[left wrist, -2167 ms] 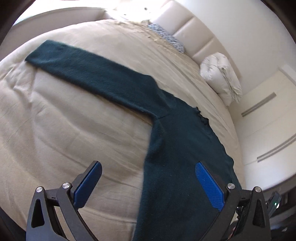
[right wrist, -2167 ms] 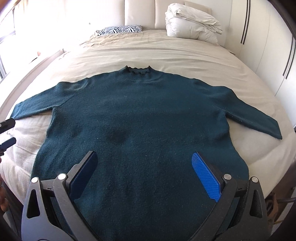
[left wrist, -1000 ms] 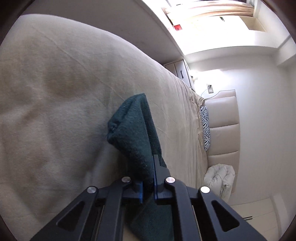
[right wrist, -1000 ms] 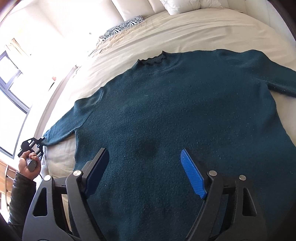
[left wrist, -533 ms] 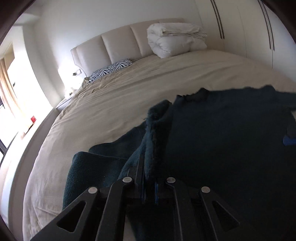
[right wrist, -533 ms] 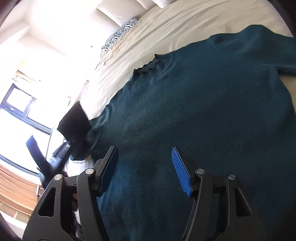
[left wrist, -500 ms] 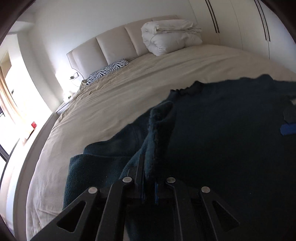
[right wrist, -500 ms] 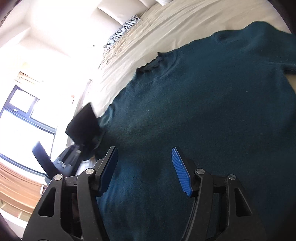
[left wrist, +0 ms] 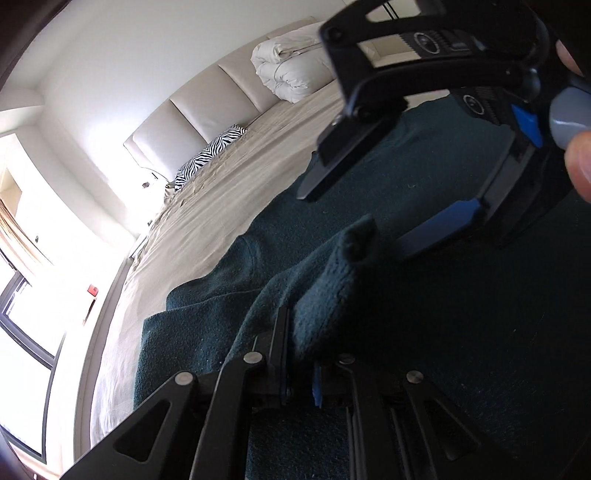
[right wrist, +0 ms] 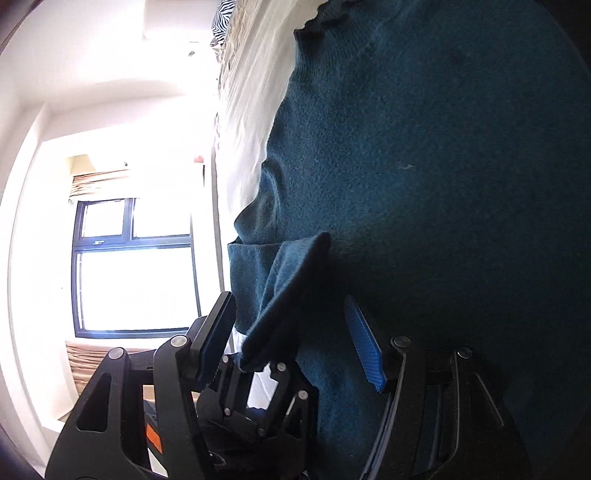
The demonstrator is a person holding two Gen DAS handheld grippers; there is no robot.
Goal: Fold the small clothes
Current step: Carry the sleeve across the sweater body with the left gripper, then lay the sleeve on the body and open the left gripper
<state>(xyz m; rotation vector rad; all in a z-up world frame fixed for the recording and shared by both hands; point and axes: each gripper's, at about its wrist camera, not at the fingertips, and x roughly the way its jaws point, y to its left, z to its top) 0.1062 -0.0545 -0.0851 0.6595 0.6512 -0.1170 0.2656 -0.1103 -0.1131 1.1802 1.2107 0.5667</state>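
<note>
A dark teal sweater [left wrist: 461,295] lies spread flat on a bed [left wrist: 229,192] covered with a beige sheet, its frilled neckline [right wrist: 325,16] toward the headboard [left wrist: 207,107].

Left gripper [left wrist: 301,384]: jaws pressed together on the end of one sleeve [left wrist: 325,284], which stands up out of the jaws as a thick fold and leans over the body of the sweater. The rest of that sleeve trails back toward the edge of the bed, doubled over itself in a loose layer beside the sweater's side.

Right gripper [right wrist: 295,343]: fingers spread wide, the blue pads [right wrist: 364,347] facing each other with nothing pinched between them. In the right wrist view the raised sleeve end [right wrist: 291,291] and the head of the left gripper [right wrist: 255,391] both sit in the gap between these fingers (whether either pad touches the cloth cannot be told). In the left wrist view the right gripper [left wrist: 391,214] hangs just above and beyond the sleeve end, and fingertips of the person's hand [left wrist: 576,162] show at the frame's right edge on its handle.

Background: a zebra-striped pillow [left wrist: 208,155] and a folded white duvet [left wrist: 291,70] rest at the head of the bed; a dark-framed window [right wrist: 133,266] with a tan curtain is at the side of the room.
</note>
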